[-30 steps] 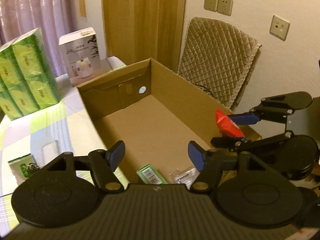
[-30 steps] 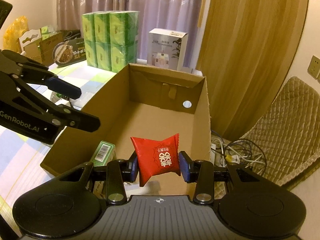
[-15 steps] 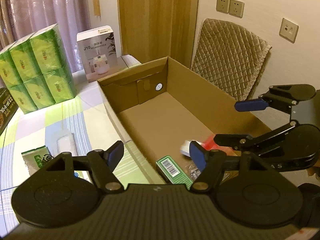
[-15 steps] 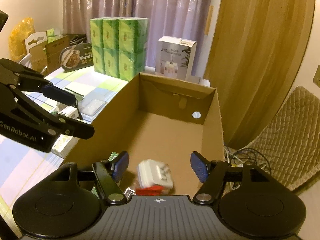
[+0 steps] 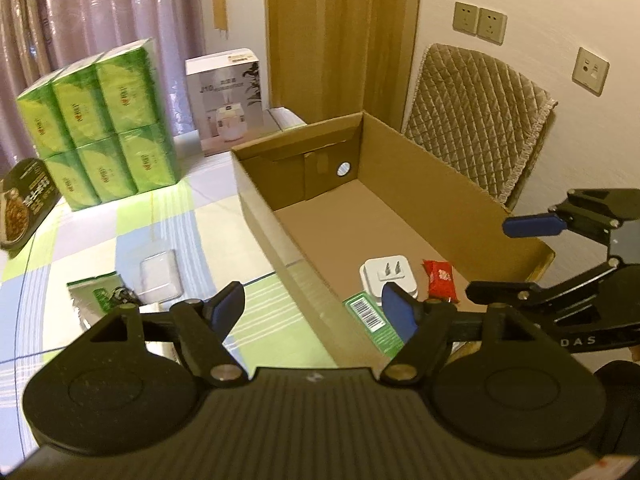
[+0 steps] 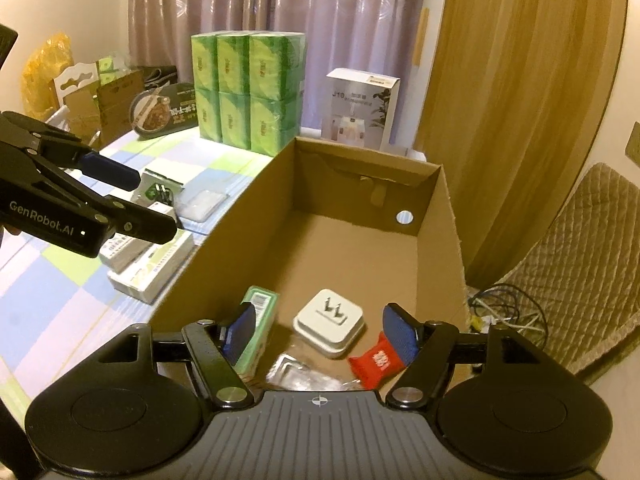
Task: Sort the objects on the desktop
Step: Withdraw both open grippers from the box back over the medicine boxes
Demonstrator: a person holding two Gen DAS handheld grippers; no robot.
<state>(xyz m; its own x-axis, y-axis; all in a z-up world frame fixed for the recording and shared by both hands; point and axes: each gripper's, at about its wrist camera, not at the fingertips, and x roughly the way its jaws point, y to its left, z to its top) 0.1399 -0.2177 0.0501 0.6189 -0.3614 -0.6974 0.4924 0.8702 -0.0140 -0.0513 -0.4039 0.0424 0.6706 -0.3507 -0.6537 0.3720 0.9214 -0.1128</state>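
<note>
left fingers (image 5: 312,309) opening, empty | right fingers (image 6: 319,330) opening, empty | red packet (image 6: 374,360) partly hidden

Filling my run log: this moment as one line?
stage: sorting | left gripper: opening, empty | right gripper: opening, empty | red packet, white plug: in cardboard box

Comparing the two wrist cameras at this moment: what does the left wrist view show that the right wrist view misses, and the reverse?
Only the left wrist view shows the wall sockets and the right gripper from the side, its jaws opening and empty.

Only the right wrist view shows the yellow bag, the cables on the floor and the left gripper, jaws opening, nothing between them.

Both show the cardboard box holding the white plug adapter, red packet and green barcode box, plus the green tissue packs.
</note>
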